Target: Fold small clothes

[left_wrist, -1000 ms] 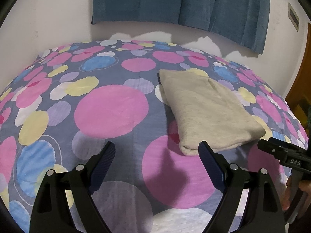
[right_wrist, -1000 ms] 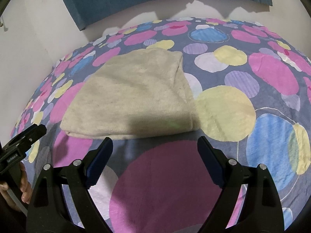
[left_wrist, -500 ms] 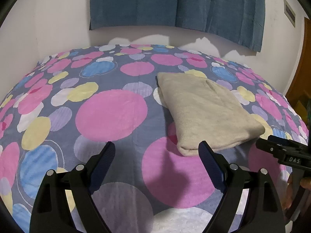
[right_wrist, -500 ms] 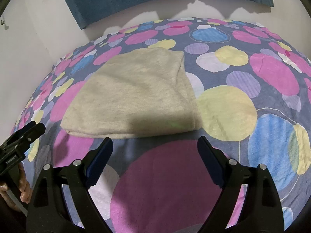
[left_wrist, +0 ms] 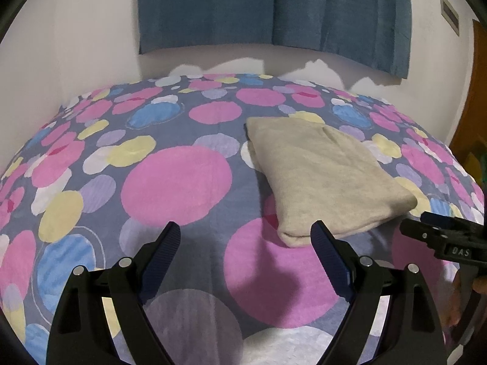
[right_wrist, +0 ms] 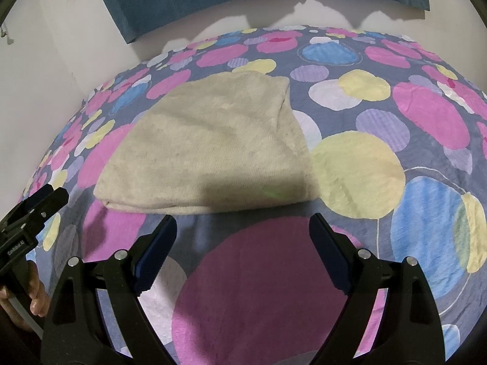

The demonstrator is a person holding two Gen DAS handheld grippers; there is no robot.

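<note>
A beige garment [right_wrist: 213, 149], folded into a thick rectangle, lies flat on the bed [right_wrist: 395, 115], on a bedspread of pink, yellow and blue circles. From the right claw's side its long axis runs across the bed, the doubled-over fold edge facing the claws and a loose layered flap showing at its far right corner. In the left wrist view the same garment [left_wrist: 322, 176] sits right of centre, its length slanting away from the near fold toward the wall (the lens bends everything, so the exact angle is hard to judge).

The left claw [left_wrist: 245, 237] hangs over the bedspread with its jaws wide apart, gripping nothing; its right finger sits just in front of the garment's near corner. The right claw [right_wrist: 243, 228] is likewise spread wide and empty, just short of the fold edge. A blue curtain [left_wrist: 274, 9] hangs on the white wall behind.
</note>
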